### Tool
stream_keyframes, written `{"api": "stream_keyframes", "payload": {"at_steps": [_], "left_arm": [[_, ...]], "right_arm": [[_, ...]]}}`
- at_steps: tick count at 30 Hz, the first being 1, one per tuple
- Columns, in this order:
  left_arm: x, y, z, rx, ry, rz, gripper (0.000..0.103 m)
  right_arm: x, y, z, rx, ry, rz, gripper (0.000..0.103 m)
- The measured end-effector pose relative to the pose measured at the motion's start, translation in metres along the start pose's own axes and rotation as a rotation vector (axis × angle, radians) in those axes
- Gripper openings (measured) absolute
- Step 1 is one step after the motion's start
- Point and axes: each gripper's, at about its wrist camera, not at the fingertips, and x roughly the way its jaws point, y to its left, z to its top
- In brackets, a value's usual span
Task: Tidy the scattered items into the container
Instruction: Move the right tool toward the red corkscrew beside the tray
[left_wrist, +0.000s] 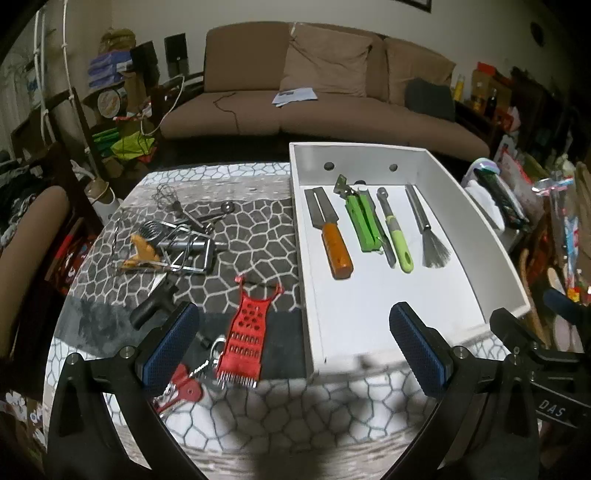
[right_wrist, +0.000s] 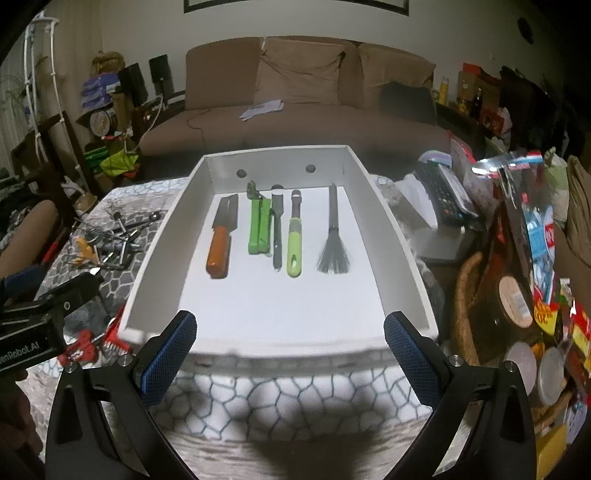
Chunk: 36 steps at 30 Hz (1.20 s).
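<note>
A white rectangular container (left_wrist: 495, 254) (right_wrist: 391, 229) stands on the patterned table. It holds an orange-handled tool (left_wrist: 332, 240) (right_wrist: 219, 243), a green can opener (left_wrist: 364, 221) (right_wrist: 258, 229), a green-handled peeler (left_wrist: 397, 232) (right_wrist: 294, 240) and a metal brush (left_wrist: 428, 229) (right_wrist: 333, 236). Left of the container lie a red grater (left_wrist: 245, 332), a red corkscrew (left_wrist: 184, 387), a black-handled tool (left_wrist: 153, 308) and a pile of metal utensils (left_wrist: 173, 236) (right_wrist: 110, 240). My left gripper (left_wrist: 293, 350) is open and empty above the grater. My right gripper (right_wrist: 290, 354) is open and empty before the container's near wall.
A brown sofa (left_wrist: 314, 92) stands behind the table. Clutter fills the right side, with a basket (right_wrist: 469, 295), packets and a remote (right_wrist: 443, 195). Chairs and boxes stand at the left (left_wrist: 55, 129). The left gripper's body shows in the right wrist view (right_wrist: 40, 317).
</note>
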Motion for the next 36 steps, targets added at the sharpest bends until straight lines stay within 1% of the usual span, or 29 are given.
{"api": "stream_keyframes", "payload": {"at_steps": [5, 9, 14, 19, 22, 25, 27, 29, 31, 34, 35, 36], "left_arm": [[0.017, -0.003, 0.009, 0.009, 0.003, 0.003, 0.103], [0.024, 0.000, 0.009, 0.005, 0.011, -0.001, 0.103], [0.022, 0.008, 0.002, 0.008, 0.015, 0.002, 0.103], [0.011, 0.030, -0.010, -0.002, 0.019, 0.001, 0.103], [0.000, 0.057, -0.020, -0.015, 0.017, -0.009, 0.103], [-0.011, 0.094, -0.035, -0.034, 0.004, -0.025, 0.103], [-0.014, 0.121, -0.049, -0.042, -0.001, 0.003, 0.103], [-0.012, 0.152, -0.068, -0.049, 0.008, 0.064, 0.103], [-0.008, 0.175, -0.083, -0.070, 0.028, 0.082, 0.103], [0.003, 0.202, -0.110, -0.107, 0.051, 0.053, 0.103], [0.006, 0.206, -0.116, -0.105, 0.052, 0.036, 0.103], [0.009, 0.209, -0.124, -0.095, 0.046, 0.001, 0.103]], "right_arm": [[0.019, -0.004, 0.013, 0.000, 0.010, 0.002, 0.103], [0.027, -0.002, 0.014, -0.016, 0.020, 0.006, 0.103], [0.027, 0.008, 0.007, -0.015, 0.025, 0.039, 0.103], [0.020, 0.028, 0.000, -0.019, 0.026, 0.076, 0.103], [0.013, 0.046, -0.007, -0.030, 0.023, 0.118, 0.103], [0.004, 0.064, -0.015, -0.042, 0.007, 0.194, 0.103], [-0.001, 0.077, -0.020, -0.053, 0.001, 0.248, 0.103], [-0.003, 0.092, -0.026, -0.056, 0.003, 0.300, 0.103], [-0.005, 0.105, -0.031, -0.054, 0.003, 0.332, 0.103], [-0.006, 0.124, -0.040, -0.052, 0.008, 0.381, 0.103], [-0.005, 0.132, -0.044, -0.053, 0.013, 0.396, 0.103], [-0.005, 0.138, -0.047, -0.055, 0.019, 0.408, 0.103]]}}
